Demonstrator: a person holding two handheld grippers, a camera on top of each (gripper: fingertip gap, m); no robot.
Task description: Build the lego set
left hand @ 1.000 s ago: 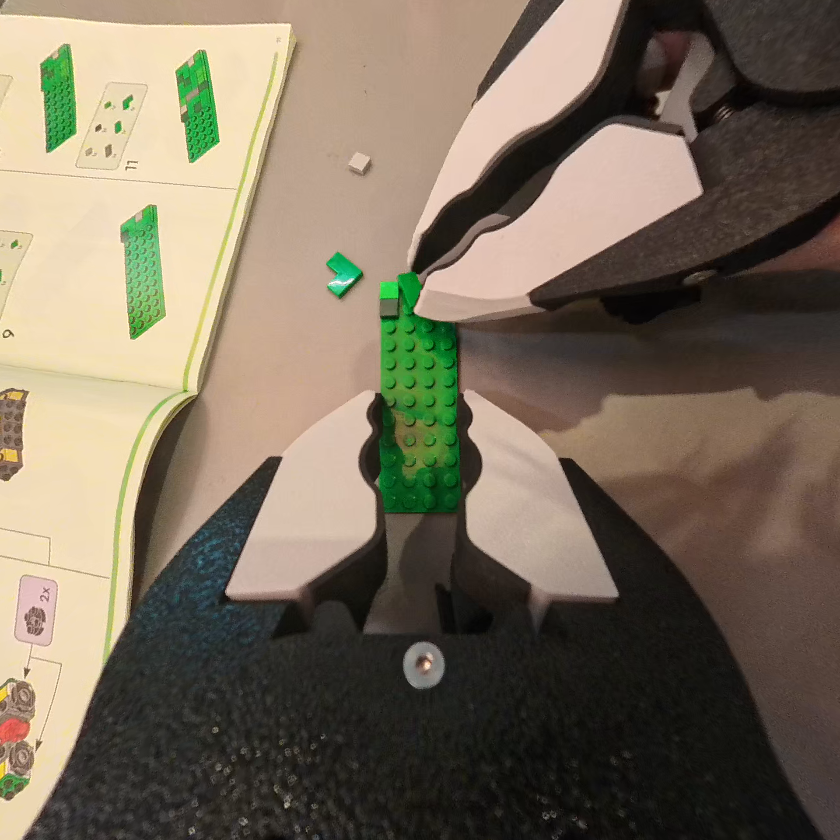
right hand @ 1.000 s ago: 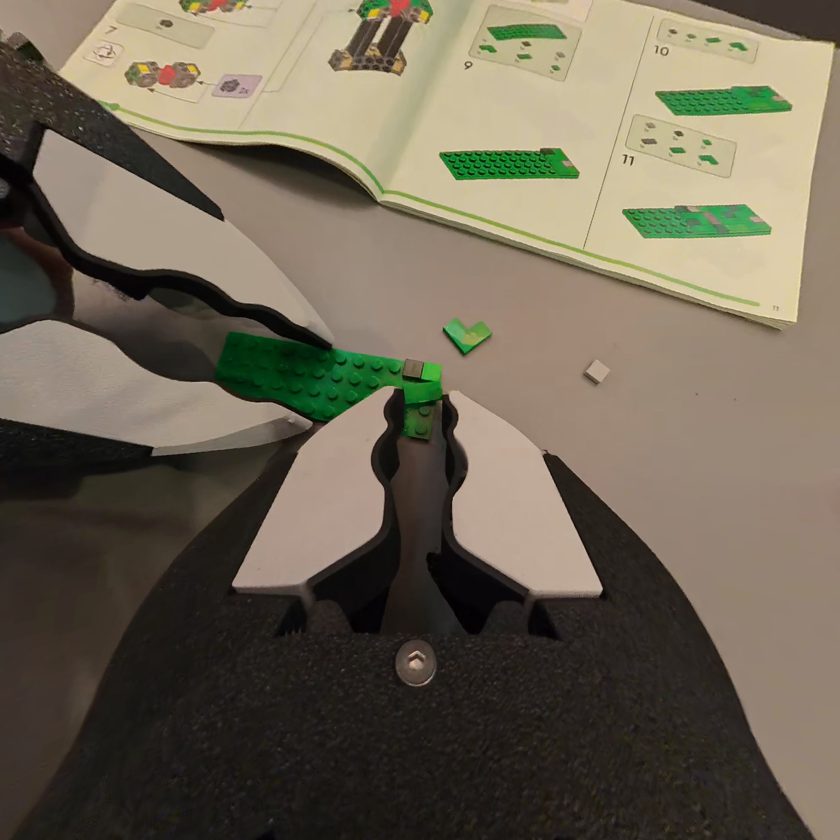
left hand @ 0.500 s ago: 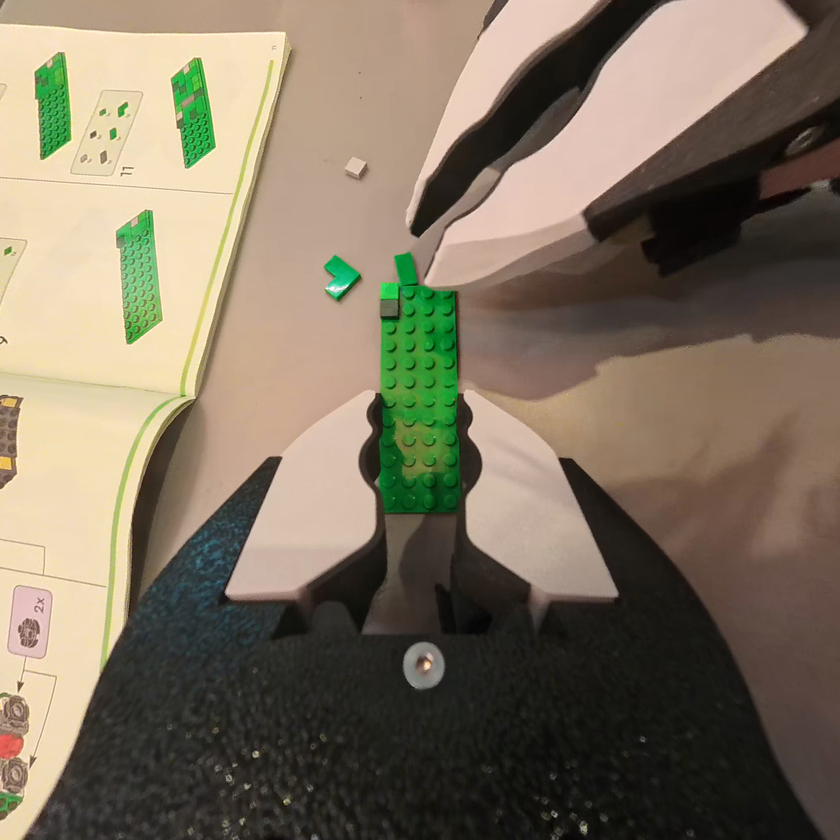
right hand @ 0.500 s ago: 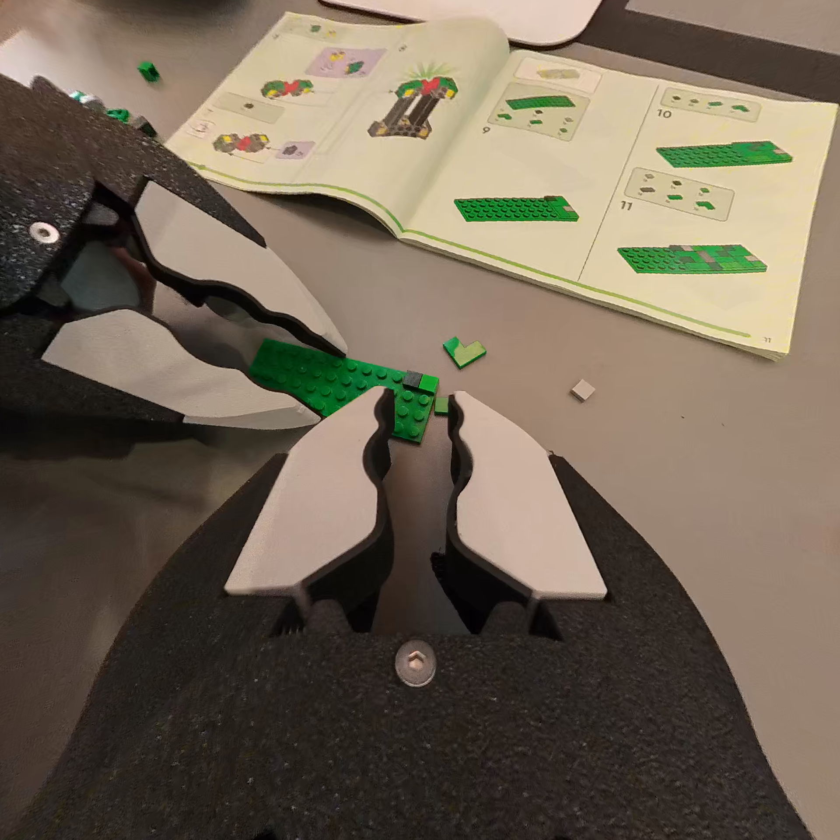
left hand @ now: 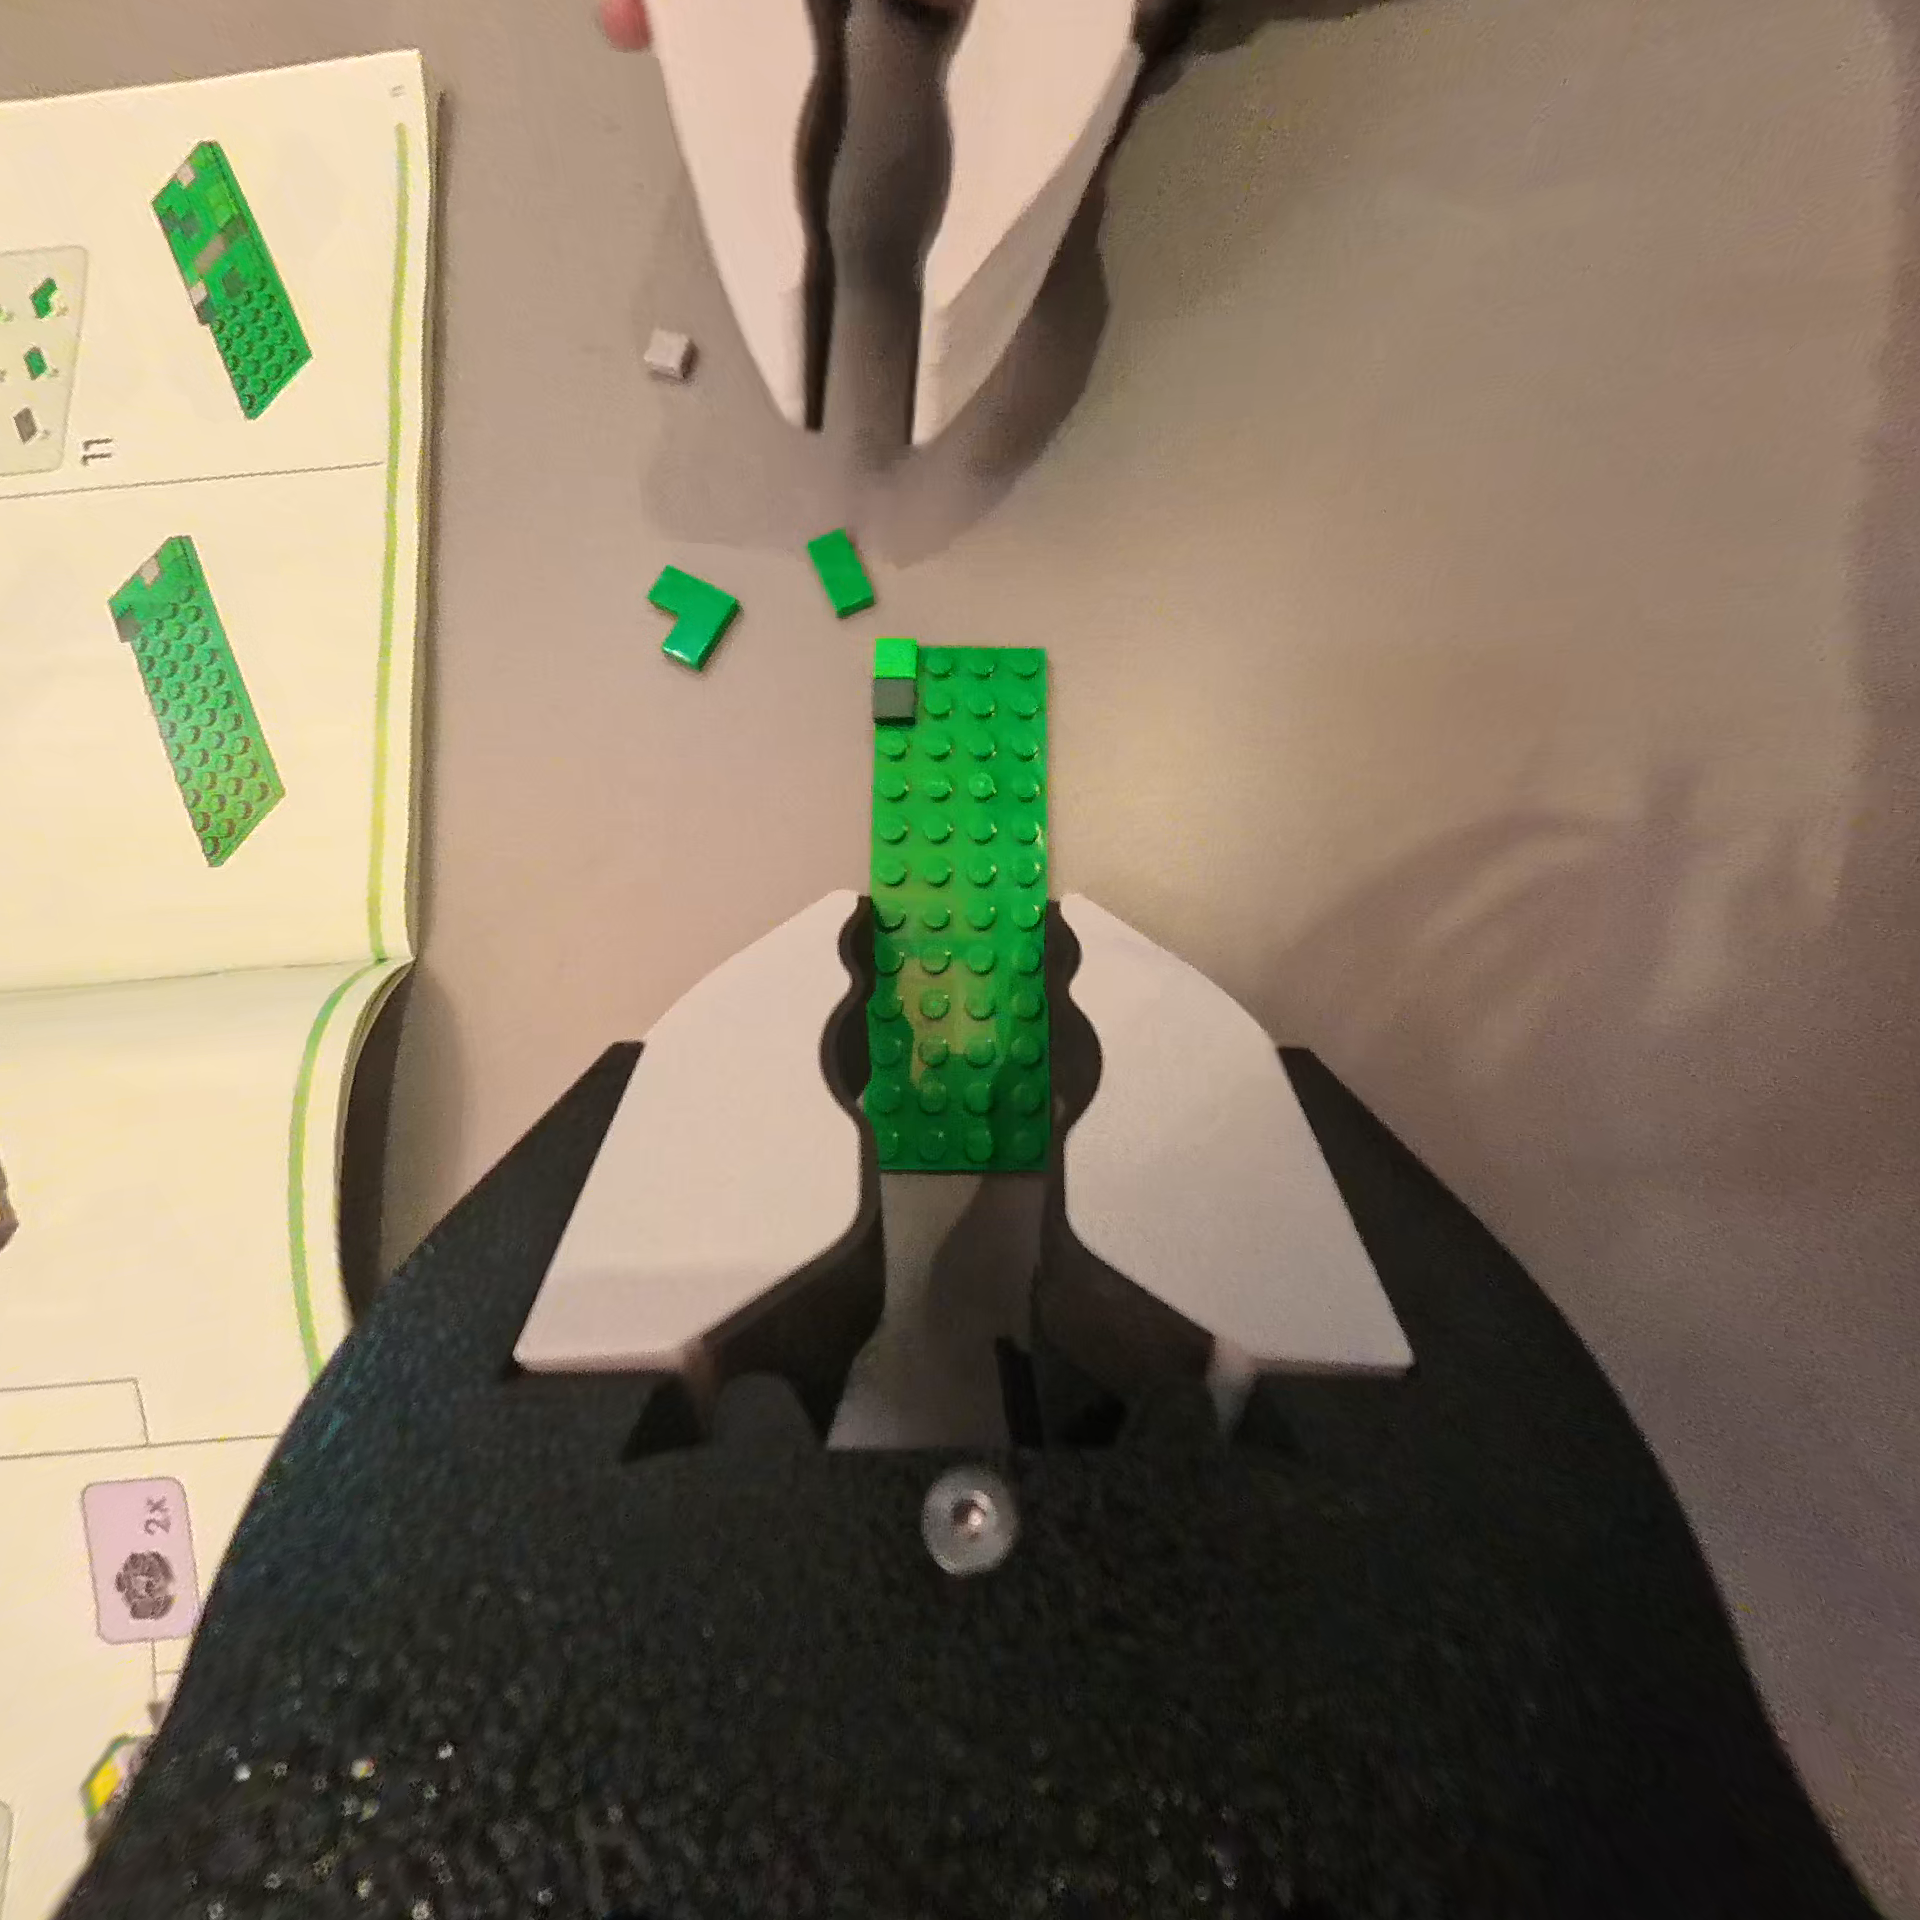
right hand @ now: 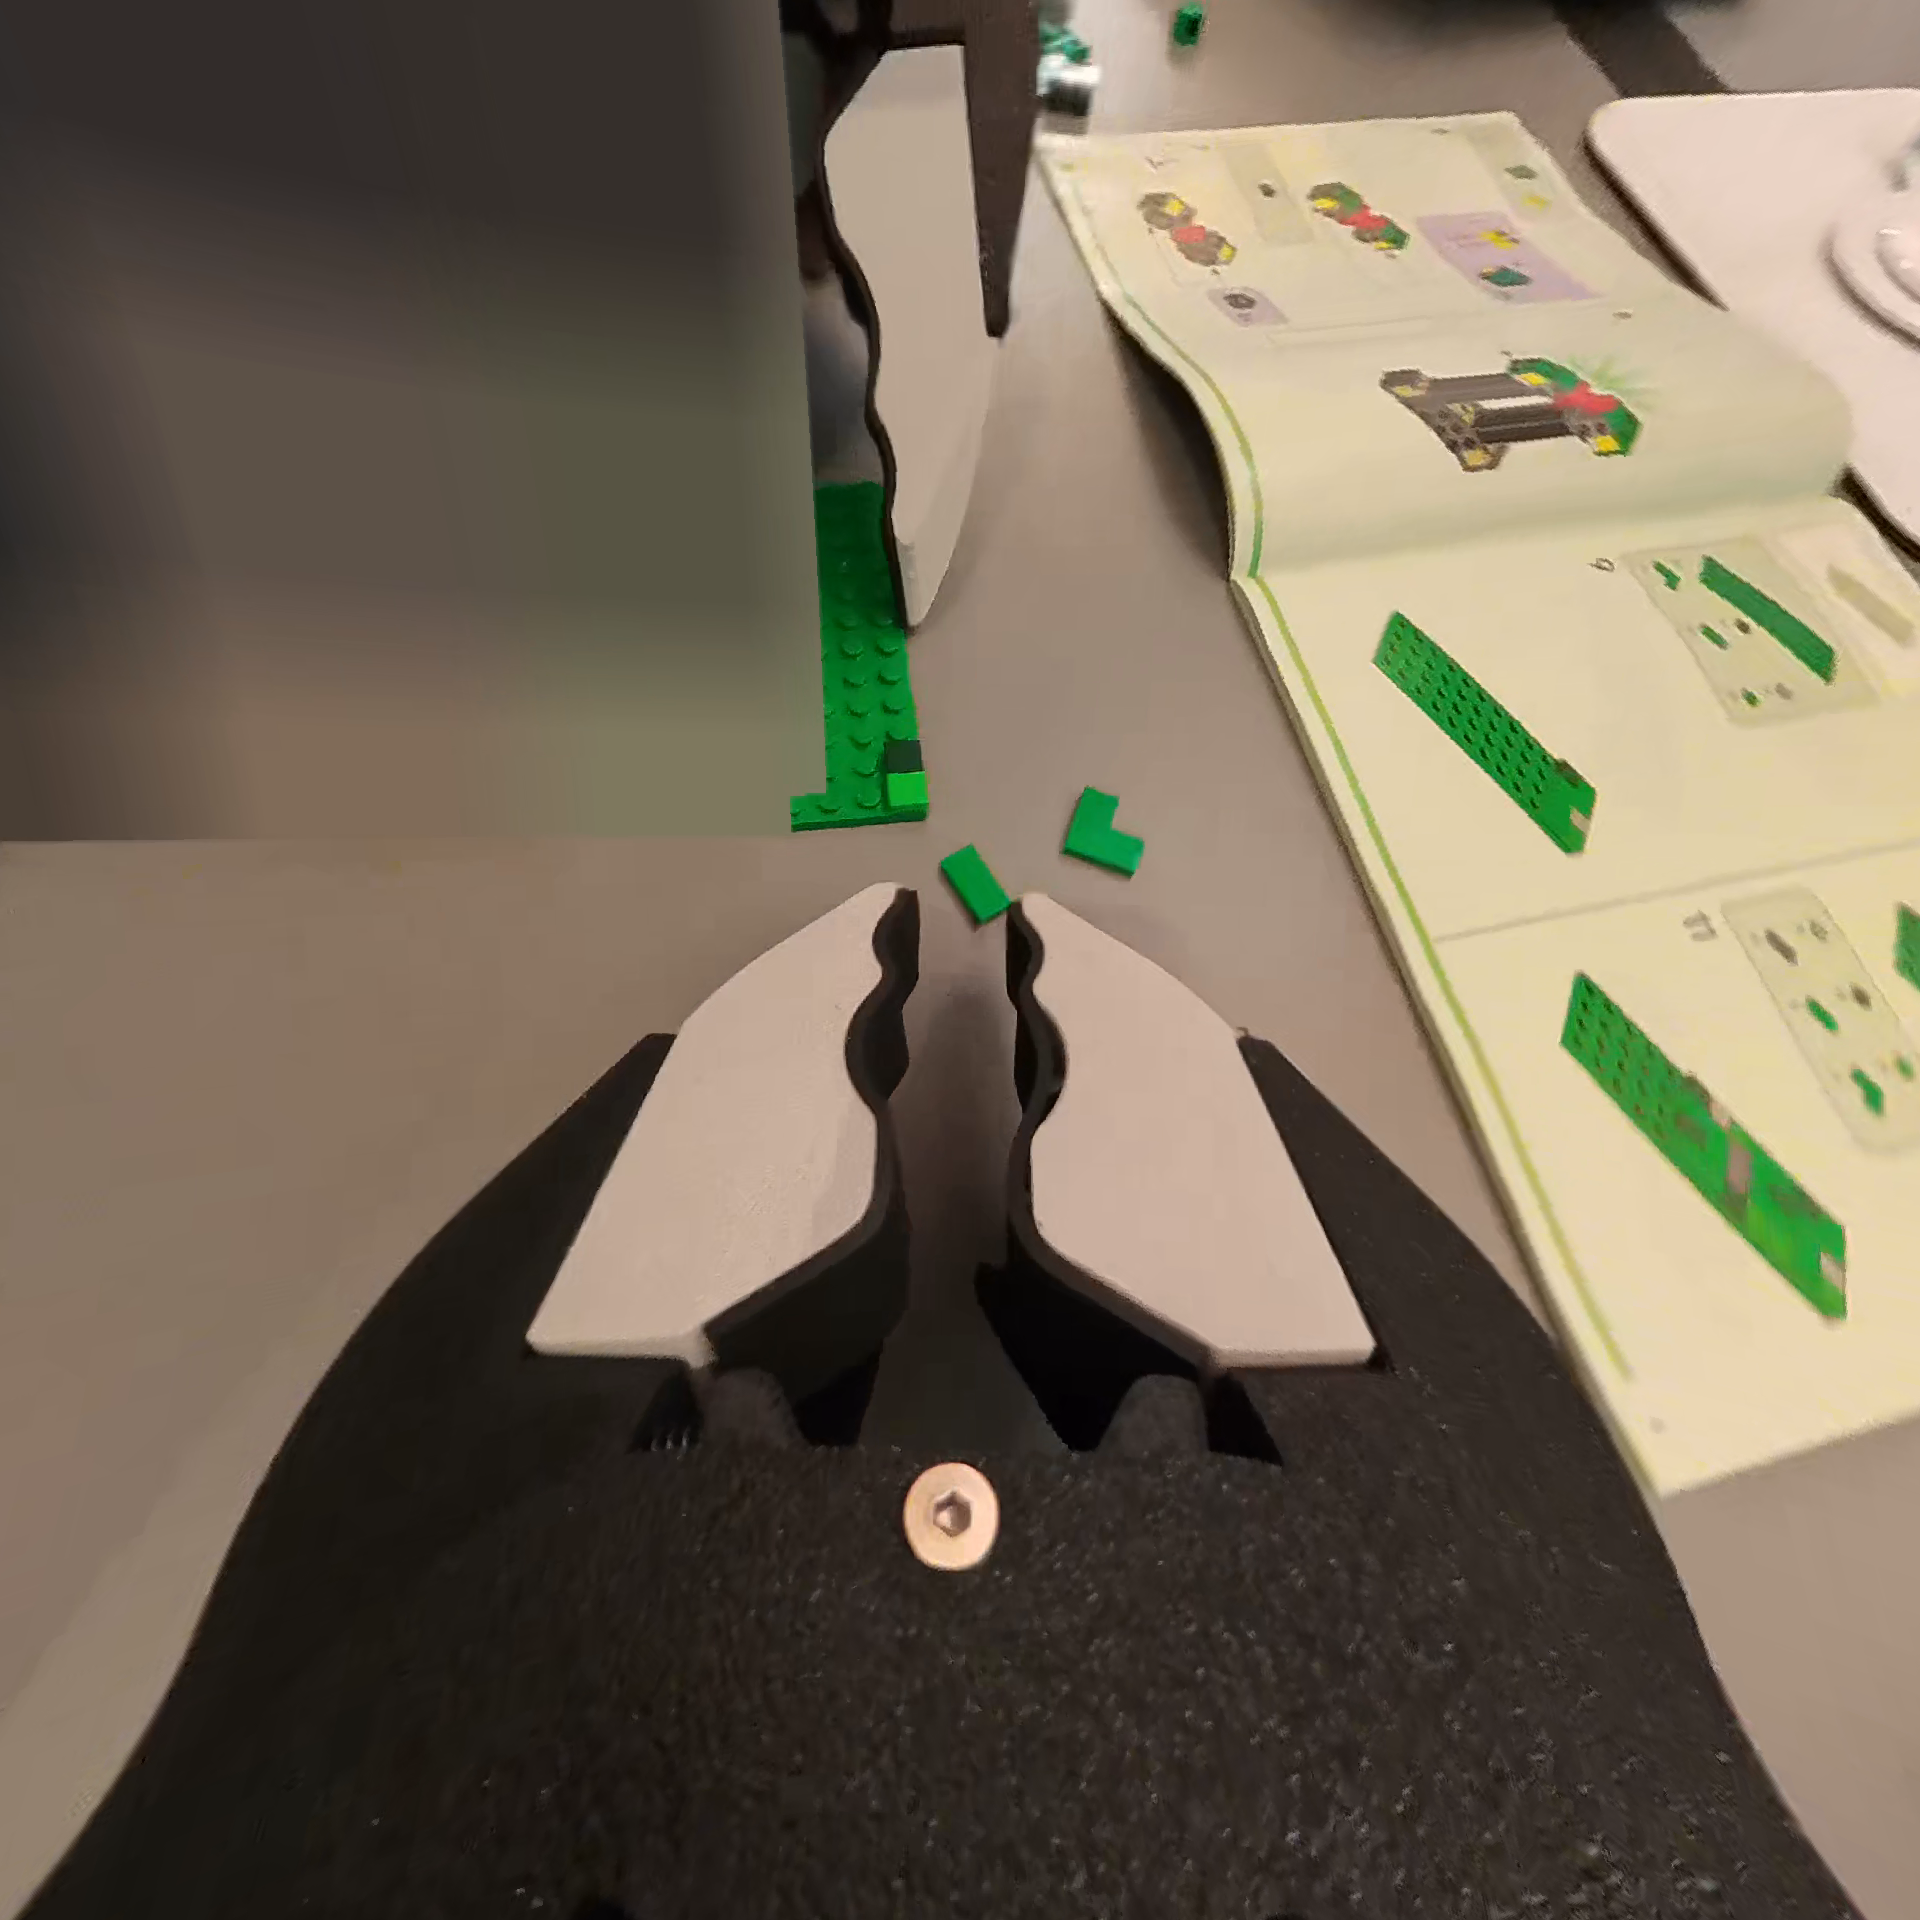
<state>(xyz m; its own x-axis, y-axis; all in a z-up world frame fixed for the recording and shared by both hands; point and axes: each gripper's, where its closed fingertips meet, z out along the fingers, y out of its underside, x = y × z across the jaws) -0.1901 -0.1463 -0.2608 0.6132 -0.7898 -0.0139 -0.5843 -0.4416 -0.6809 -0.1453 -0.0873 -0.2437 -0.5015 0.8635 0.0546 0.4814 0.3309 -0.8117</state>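
While the left gripper (left hand: 961,914) clamps its two pale fingers against the long sides of the long green studded lego plate (left hand: 961,883), that plate lies flat on the grey table (left hand: 1455,623) and runs away from the camera. At its far left corner sit two small square tiles, a bright green one (left hand: 895,658) at the very end and a dark grey one (left hand: 894,698) touching it on the near side. Just beyond the plate's far end a small green rectangular tile (left hand: 841,572) lies loose on the table, and a green L-shaped tile (left hand: 693,614) lies just left of it. A small light grey square piece (left hand: 668,353) rests farther off, near the right gripper (left hand: 860,426), whose jaws are parted with nothing between them. No container appears in either view. An open pale yellow instruction booklet (left hand: 208,623) lies along the left edge. From the right wrist view, the right gripper (right hand: 961,904) has its tips just short of the rectangular tile (right hand: 975,882), with the L-shaped tile (right hand: 1101,831) to its right. Only this view shows scattered small green pieces (right hand: 1188,21) at the far edge and a white flat board (right hand: 1756,208) beyond the booklet (right hand: 1558,727); the light grey piece shows only in the left wrist view.
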